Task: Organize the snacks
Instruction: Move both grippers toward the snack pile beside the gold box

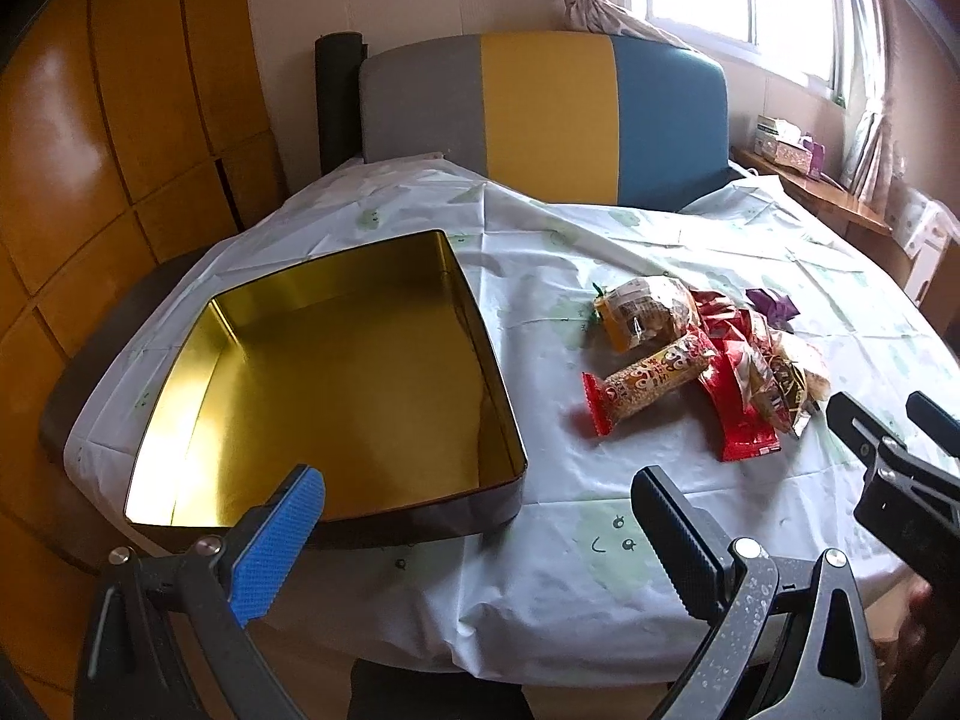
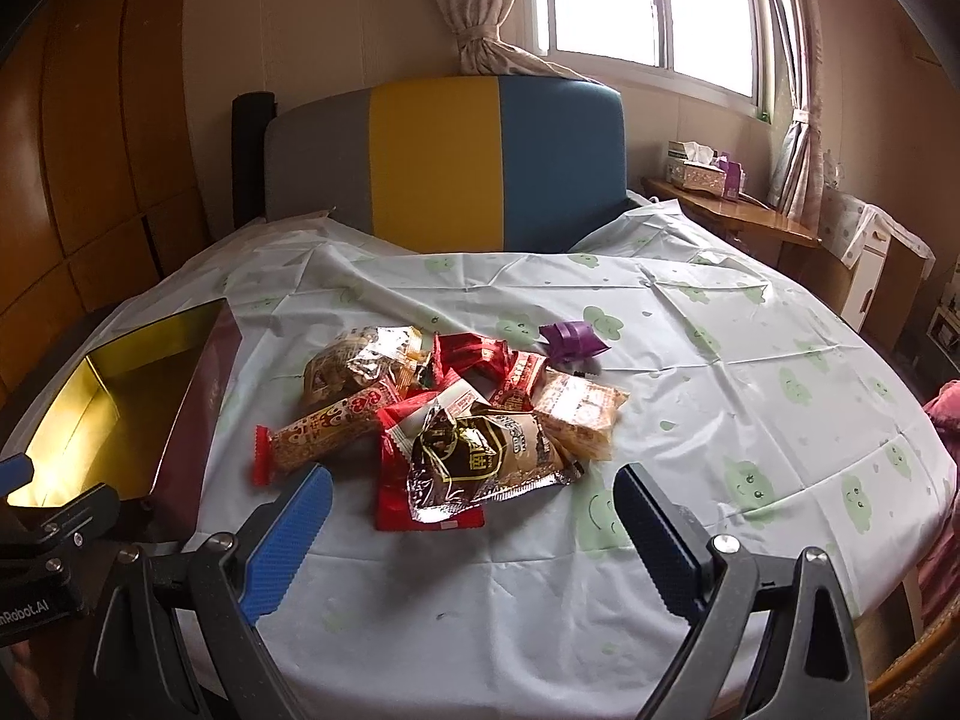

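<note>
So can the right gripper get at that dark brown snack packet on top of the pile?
Probably yes: the right gripper is open, the brown packet lies just ahead on top, nothing between.

The left gripper (image 1: 474, 498) hangs at six o'clock with its fingers spread wide and nothing between them, above the near edge of the tablecloth (image 1: 540, 570). An open gold-lined tin (image 1: 324, 384) sits at nine o'clock, and a pile of snack packets (image 1: 702, 366) lies at three o'clock, well apart from it. The right gripper (image 1: 900, 426) pokes in at four o'clock, just beside the pile, and a grey, yellow and blue chair back (image 1: 546, 114) stands at twelve.
</note>
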Tool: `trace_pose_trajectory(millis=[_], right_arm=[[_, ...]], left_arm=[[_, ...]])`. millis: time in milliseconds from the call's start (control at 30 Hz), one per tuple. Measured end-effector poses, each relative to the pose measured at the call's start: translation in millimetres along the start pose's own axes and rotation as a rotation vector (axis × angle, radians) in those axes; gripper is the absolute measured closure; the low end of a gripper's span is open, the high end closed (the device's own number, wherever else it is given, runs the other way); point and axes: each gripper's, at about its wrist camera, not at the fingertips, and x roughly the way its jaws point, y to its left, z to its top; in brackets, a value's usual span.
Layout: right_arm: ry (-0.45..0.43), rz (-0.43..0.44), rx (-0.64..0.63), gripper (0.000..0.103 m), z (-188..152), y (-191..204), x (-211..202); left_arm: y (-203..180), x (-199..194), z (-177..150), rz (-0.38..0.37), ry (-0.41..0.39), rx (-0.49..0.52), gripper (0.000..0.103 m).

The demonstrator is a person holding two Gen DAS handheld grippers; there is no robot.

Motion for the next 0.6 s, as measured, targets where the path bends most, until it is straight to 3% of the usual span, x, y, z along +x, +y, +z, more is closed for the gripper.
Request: trace_pose_trajectory(millis=[600], right_arm=[[0.01,-0.02,0.028,0.006,-1.2,-14.9,6.9]], left_arm=[[-16.2,7.0,1.4,-0.065,0.029,0.035,0.0]])
